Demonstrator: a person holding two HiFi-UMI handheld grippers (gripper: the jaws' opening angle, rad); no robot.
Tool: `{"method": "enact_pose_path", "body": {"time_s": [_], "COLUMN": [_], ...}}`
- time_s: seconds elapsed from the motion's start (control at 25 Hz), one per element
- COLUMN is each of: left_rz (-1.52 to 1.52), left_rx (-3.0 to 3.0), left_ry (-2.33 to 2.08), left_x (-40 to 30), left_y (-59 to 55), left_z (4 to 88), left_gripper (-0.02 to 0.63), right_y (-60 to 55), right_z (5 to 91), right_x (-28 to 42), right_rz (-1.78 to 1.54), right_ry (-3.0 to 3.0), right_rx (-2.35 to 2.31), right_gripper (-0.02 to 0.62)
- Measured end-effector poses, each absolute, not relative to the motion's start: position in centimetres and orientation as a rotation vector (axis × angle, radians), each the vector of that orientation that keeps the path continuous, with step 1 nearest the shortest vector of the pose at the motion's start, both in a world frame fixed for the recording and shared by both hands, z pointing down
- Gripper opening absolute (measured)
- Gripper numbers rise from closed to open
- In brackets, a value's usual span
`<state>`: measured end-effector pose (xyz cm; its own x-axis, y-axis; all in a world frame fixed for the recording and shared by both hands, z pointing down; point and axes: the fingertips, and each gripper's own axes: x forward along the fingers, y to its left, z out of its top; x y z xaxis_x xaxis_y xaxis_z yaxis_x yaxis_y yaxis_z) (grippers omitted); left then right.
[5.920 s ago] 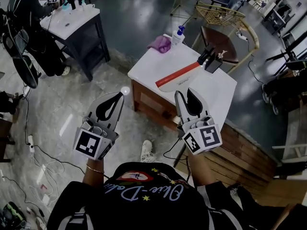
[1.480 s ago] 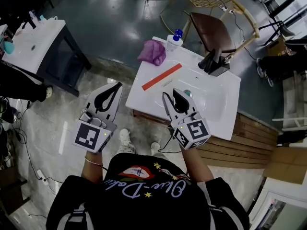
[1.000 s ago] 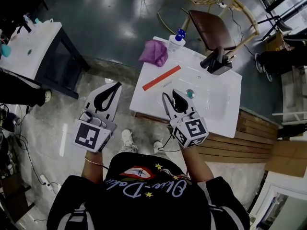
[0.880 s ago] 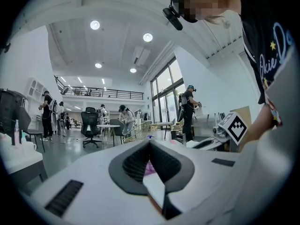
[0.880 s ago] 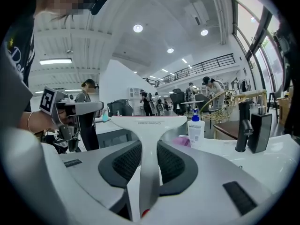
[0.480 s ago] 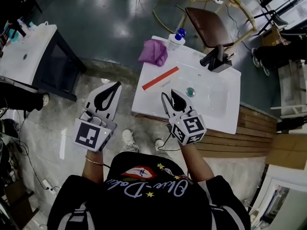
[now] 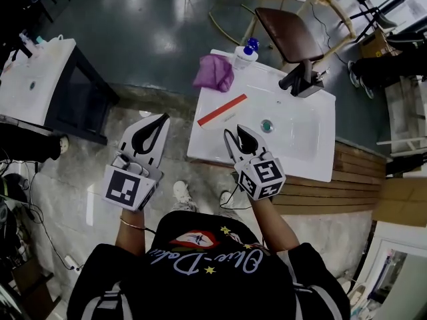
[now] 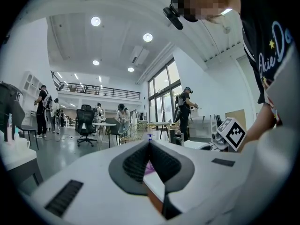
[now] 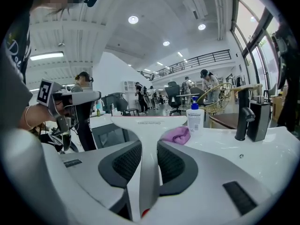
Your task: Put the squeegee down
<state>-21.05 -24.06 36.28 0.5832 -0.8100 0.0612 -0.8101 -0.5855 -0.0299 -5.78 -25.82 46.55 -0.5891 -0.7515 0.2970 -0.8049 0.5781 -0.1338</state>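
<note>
Squeegee [image 7: 222, 110]: white handle, red-edged blade. It is in your right gripper, with the blade crosswise over the front left part of the sink. Whether it touches the sink cannot be told.
Right gripper [image 7: 235, 133]: jaws partly apart, clamped on the squeegee's handle.
Sink [image 7: 303, 145]: white, just ahead of you, with a round drain [image 7: 267, 125] right of the blade.
Behind the blade: purple cloth [image 7: 215, 72] and a pump bottle [image 7: 245, 53] at the sink's far left corner; black tap [image 7: 297, 80] at the far edge.
Left gripper [image 7: 163, 117]: jaws closed together, nothing between them, held left of the sink over the floor.
</note>
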Motion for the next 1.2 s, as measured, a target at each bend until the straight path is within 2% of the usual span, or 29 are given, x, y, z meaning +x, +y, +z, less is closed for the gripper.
{"method": "enact_pose_path", "body": {"time_s": [1.2], "left_rz": [0.071], "left_rx": [2.844], "left_ry": [-1.291], "left_x": [-22.0], "left_y": [-27.7], "left_z": [36.9], "left_gripper": [-0.002], "right_y": [-27.2], "right_z": [49.4], "right_x": [-6.9], "right_rz": [0.477], "right_ry": [-2.498], "right_rx": [1.388], "right_gripper": [0.126]}}
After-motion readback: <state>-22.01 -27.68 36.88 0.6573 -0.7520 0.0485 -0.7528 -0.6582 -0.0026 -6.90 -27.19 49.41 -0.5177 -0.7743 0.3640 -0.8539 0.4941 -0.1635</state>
